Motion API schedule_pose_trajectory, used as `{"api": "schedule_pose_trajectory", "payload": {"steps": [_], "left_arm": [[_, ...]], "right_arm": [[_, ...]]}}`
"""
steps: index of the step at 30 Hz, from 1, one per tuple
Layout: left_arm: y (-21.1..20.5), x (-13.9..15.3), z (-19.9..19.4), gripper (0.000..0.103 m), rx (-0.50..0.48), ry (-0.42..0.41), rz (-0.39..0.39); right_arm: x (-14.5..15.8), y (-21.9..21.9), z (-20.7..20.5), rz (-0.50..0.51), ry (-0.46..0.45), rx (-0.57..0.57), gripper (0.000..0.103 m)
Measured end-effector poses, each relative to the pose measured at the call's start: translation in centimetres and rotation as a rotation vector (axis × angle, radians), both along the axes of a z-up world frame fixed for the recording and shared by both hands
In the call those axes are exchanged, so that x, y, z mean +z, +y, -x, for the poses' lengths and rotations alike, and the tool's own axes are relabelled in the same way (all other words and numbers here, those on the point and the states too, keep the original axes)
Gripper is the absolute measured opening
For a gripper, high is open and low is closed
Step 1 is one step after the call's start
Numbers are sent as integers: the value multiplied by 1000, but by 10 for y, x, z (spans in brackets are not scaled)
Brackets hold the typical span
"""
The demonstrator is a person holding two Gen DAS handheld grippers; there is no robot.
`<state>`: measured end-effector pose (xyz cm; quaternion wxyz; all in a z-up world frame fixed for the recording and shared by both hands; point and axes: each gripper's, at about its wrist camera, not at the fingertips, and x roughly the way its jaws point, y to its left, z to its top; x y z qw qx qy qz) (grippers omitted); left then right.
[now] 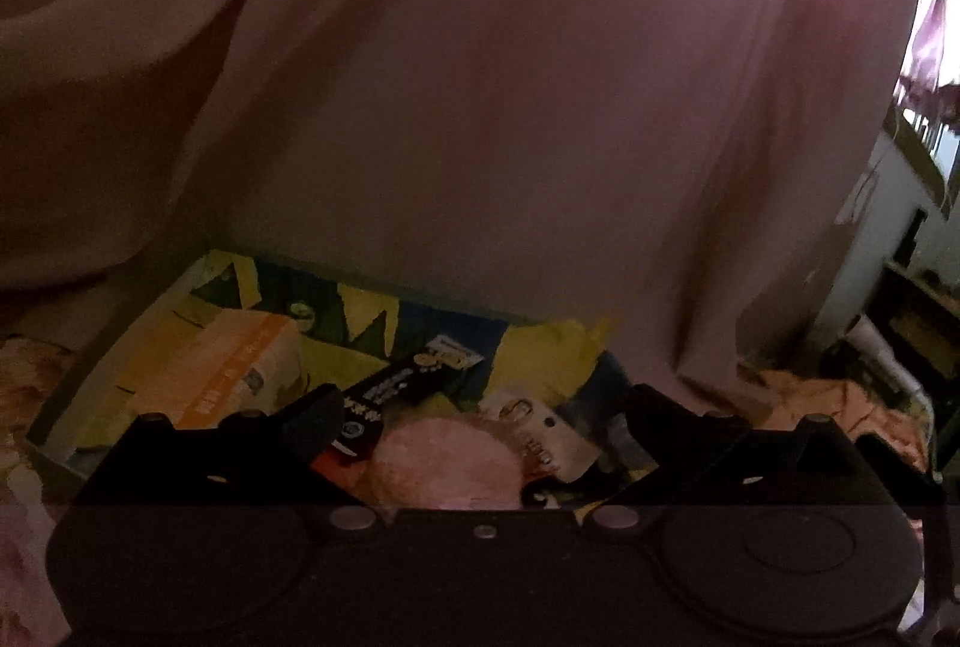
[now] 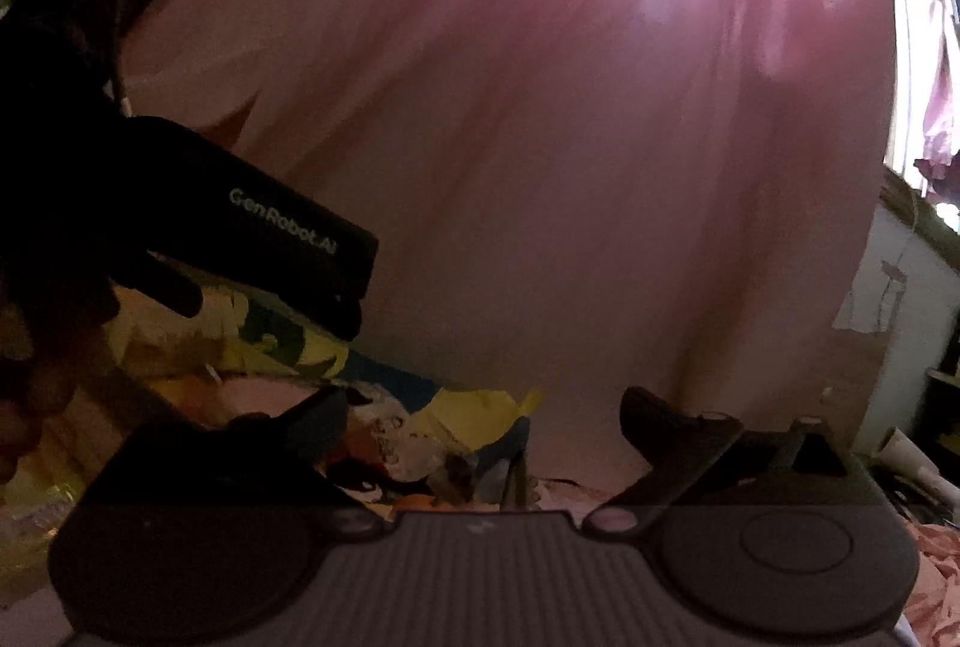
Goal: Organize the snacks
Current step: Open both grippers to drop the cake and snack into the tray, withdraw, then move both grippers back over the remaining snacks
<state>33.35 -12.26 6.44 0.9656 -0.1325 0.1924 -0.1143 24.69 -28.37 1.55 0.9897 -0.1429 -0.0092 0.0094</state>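
A pink curtain (image 1: 510,77) is filling most of both views, hanging behind everything and coming down to the far edge of a shallow box (image 1: 54,443) whose lining is showing yellow, blue and green cartoon print. The box is sitting on a bed-like surface covered in pale floral cloth (image 1: 24,377), with peach fabric (image 1: 852,407) bunching beyond its right edge.

Inside the box the snacks are lying loose. An orange carton (image 1: 228,371) is resting toward the left edge, its long axis running from the near-left toward the far-right. Just right of it a black bar-shaped packet (image 1: 408,377) is lying on a similar slant, its near end reaching down to the left finger of the left gripper (image 1: 480,422). A pink round pack (image 1: 444,461) is sitting at the near edge, directly between that gripper's 2 fingers, with a small white packet (image 1: 540,425) just to its right.

The left gripper is standing wide apart, pads pressing on nothing; the pink round pack is lying below and ahead of it. The right gripper (image 2: 486,422) is likewise spread wide and carrying nothing, hovering over the box's right corner, where crumpled wrappers (image 2: 390,437) are lying under its left finger. In the right wrist view the body of the left gripper is crossing the upper left, over the box.

The left gripper is looking nearer to the snacks: the pink pack and the black packet are lying straight ahead and slightly below it, so a short forward dip would probably suffice, while the right gripper would need to swing left.
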Motion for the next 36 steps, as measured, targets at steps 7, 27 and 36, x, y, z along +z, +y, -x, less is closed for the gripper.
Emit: {"api": "schedule_pose_trajectory", "payload": {"steps": [7,27,36], "left_arm": [[8,19,32,102,21,-42,-1],[45,27,144,102,15,-146,-46],[66,6,182,102,32,-126,-29]], "right_arm": [[15,-2,44,-67,-26,7,103],[18,1,143,-145,-54,16,103],[5,4,174,-144,-21,18,103]]}}
